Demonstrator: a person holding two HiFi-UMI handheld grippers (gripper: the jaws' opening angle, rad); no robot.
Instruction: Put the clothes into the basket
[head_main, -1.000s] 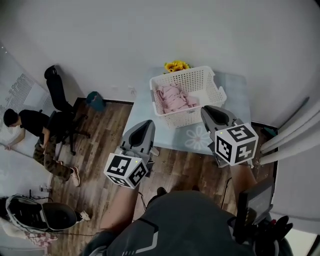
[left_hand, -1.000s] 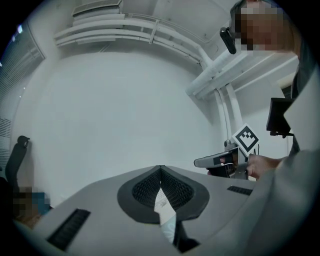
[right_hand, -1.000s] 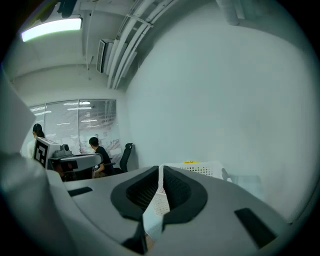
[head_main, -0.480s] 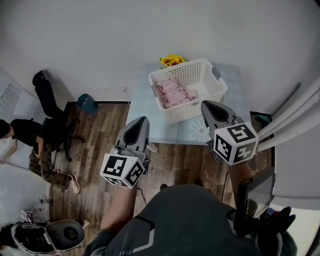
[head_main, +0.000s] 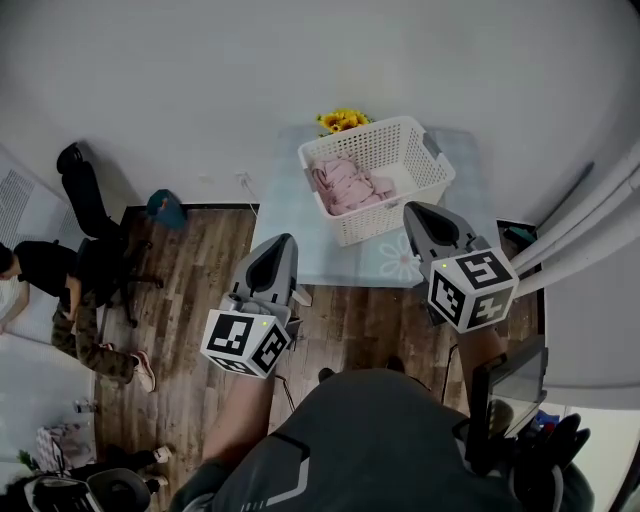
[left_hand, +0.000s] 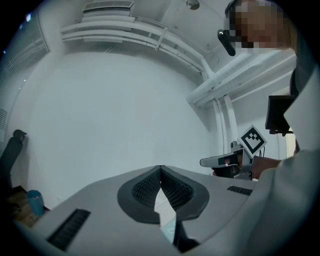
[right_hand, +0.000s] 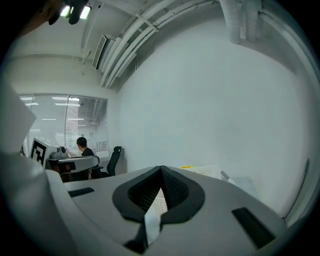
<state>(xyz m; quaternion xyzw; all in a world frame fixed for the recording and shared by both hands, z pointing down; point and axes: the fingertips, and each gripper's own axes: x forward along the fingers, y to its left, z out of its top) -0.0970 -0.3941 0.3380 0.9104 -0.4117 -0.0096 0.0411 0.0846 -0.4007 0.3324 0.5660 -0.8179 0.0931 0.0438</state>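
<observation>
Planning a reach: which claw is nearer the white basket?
Right. The right claw is by the front wall of the basket; the left claw sits farther back, leftward.

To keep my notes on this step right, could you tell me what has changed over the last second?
Hardly anything: the left gripper drifted slightly left, away from the basket. Nothing was taken or released; both it and the right gripper stay shut and empty. The pink clothes still lie in the basket on the table.

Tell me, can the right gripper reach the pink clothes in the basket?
Probably yes: the basket is open-topped and nothing stands between the right gripper and the pink clothes, though its jaws are shut.
</observation>
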